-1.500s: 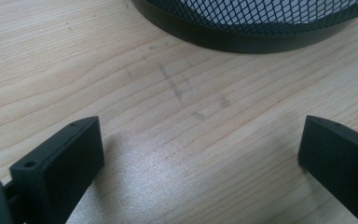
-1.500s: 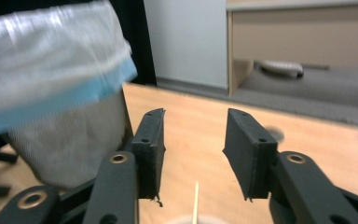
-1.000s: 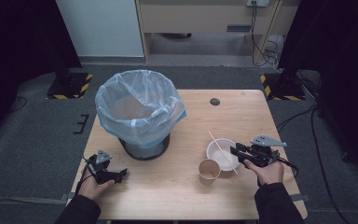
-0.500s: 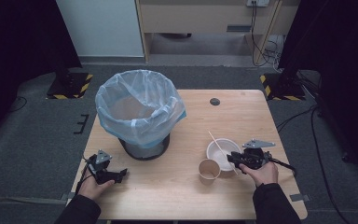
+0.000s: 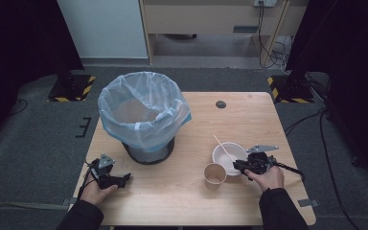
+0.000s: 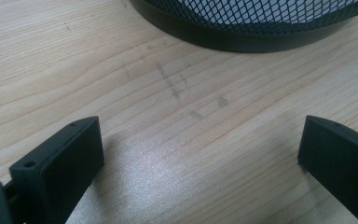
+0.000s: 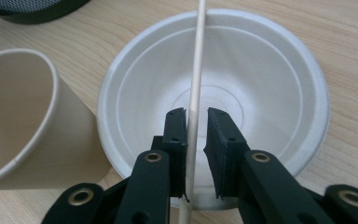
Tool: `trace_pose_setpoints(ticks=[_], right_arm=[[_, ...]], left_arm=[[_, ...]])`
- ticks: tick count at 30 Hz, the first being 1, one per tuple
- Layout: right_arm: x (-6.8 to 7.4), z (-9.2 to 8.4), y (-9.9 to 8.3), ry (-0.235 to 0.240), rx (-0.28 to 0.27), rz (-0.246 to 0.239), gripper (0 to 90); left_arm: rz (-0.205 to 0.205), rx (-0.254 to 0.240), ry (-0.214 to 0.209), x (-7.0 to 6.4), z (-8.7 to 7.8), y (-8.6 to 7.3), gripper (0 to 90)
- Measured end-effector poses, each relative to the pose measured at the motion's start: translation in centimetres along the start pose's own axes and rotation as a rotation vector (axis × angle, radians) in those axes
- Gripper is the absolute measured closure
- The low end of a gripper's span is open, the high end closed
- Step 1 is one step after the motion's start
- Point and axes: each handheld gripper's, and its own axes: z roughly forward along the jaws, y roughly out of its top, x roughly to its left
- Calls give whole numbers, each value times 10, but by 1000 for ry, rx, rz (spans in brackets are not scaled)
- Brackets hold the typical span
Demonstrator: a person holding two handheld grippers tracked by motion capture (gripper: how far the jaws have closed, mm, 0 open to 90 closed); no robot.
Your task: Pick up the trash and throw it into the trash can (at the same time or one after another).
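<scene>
A white paper bowl (image 5: pixel 230 154) (image 7: pixel 270 93) sits on the table's right side with a thin wooden stick (image 5: pixel 222 144) (image 7: pixel 196 70) leaning in it. A brown paper cup (image 5: pixel 215 173) (image 7: pixel 14 116) stands just left of the bowl. My right gripper (image 5: pixel 238 165) (image 7: pixel 196 114) reaches over the bowl's near rim. Its jaws have just been closing with the stick between them; a narrow gap still shows on one side. My left gripper (image 5: pixel 124 178) (image 6: pixel 200 140) rests open on the wood at the front left, with nothing between its jaws.
A black mesh bin (image 5: pixel 143 110) (image 6: pixel 261 28) (image 7: pixel 28 9) lined with a pale blue bag stands at the table's back left, just beyond the left gripper. A small dark disc (image 5: pixel 221 104) lies near the far edge. The wooden table (image 5: pixel 182 201) has bare room in front.
My right gripper has sunk and slid left onto the bowl's rim, and its jaws have narrowed around the stick. The left gripper has stayed put.
</scene>
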Motion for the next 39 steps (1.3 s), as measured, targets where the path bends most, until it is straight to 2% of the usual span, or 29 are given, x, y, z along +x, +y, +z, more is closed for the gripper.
trace_pose_setpoints(ticks=[6,16,24,39], right_arm=[[-3,1,0,-11,13,7,850],[-4,-2,2,-10,-3,14,859],[-5,-11,6,-4,-82,26,859],[-9,-34,17,-26,-289,33,860]], left_arm=[[0,0,0,0,0,0,0],[0,0,0,0,0,0,0],[0,0,0,0,0,0,0],[0,0,0,0,0,0,0]])
